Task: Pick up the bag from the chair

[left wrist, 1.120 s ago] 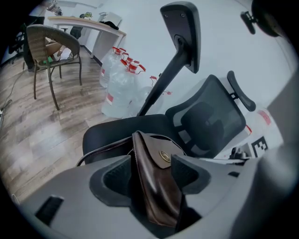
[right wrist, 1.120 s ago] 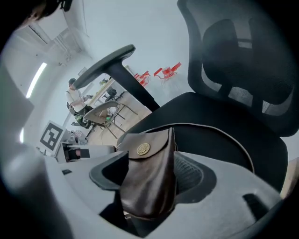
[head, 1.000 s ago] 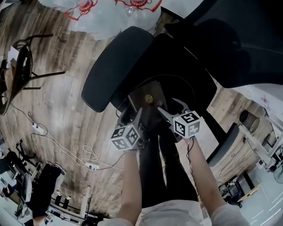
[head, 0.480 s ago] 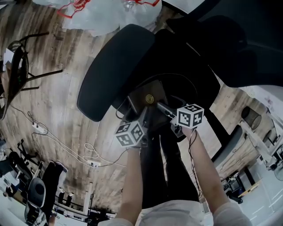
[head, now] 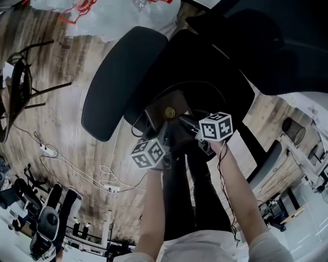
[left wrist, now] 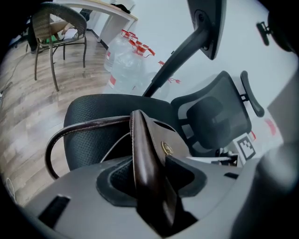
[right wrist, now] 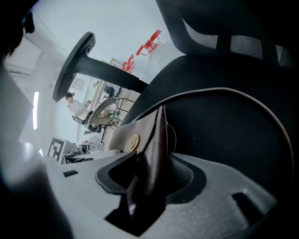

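A brown leather bag [head: 167, 109] with a round gold clasp stands upright on the black office chair [head: 120, 77]. My left gripper [head: 163, 134] holds its near left edge, and my right gripper [head: 185, 122] holds its near right edge. The jaws of both have just been closing, with the bag between them. In the left gripper view the bag [left wrist: 148, 149] is wedged between the pads of the left gripper [left wrist: 152, 186], its strap [left wrist: 70, 133] looping out to the left. In the right gripper view the bag [right wrist: 153, 140] is pinched in the right gripper [right wrist: 147, 179].
Wrapped water bottles [head: 113, 15] lie on the wood floor beyond the chair. A wire-frame chair [head: 20, 82] stands at far left, with cables and a power strip [head: 105, 190] on the floor nearby. A second office chair [left wrist: 217, 114] stands to the right.
Both grippers have sunk a little onto the bag. Their jaws, wide apart a second ago, now press on the bag's two near edges.
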Demonstrator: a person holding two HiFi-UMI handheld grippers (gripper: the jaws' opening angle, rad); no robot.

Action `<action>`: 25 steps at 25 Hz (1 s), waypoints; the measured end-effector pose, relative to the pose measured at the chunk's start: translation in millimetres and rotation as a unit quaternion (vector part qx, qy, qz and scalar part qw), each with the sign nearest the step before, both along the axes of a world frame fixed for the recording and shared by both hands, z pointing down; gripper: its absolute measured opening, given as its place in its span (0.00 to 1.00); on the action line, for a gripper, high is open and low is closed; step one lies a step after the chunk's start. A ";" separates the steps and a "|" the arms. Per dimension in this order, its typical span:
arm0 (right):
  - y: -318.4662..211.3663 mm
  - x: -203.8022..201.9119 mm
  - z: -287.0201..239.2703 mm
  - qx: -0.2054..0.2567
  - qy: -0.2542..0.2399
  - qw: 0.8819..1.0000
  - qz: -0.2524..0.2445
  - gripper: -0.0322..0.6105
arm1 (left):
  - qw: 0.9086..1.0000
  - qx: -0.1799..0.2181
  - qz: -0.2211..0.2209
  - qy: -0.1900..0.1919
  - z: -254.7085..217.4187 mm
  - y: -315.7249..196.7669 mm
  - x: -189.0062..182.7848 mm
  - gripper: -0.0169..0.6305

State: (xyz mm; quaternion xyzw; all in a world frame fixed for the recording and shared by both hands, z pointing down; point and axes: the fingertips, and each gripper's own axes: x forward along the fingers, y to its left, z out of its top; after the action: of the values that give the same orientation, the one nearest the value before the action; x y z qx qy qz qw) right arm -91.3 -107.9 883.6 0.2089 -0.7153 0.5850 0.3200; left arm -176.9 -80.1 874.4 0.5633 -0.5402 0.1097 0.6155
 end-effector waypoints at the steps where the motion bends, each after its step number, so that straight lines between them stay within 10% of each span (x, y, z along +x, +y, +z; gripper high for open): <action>1: 0.8 -1.0 -1.1 0.006 0.000 1.000 -0.003 0.34 | 1.000 0.002 0.002 -0.002 -0.3 0.4 0.0 0.31; 25: 4.9 9.7 -60.0 0.107 0.017 0.994 0.000 0.24 | 0.998 0.049 0.033 -0.020 -51.4 -6.3 17.2 0.19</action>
State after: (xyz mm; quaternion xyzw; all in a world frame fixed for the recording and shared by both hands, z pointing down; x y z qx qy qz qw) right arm -81.6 -103.0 823.6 0.2520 -0.7685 0.5012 0.3078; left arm -159.7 -86.4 823.1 0.6077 -0.5382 0.1146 0.5726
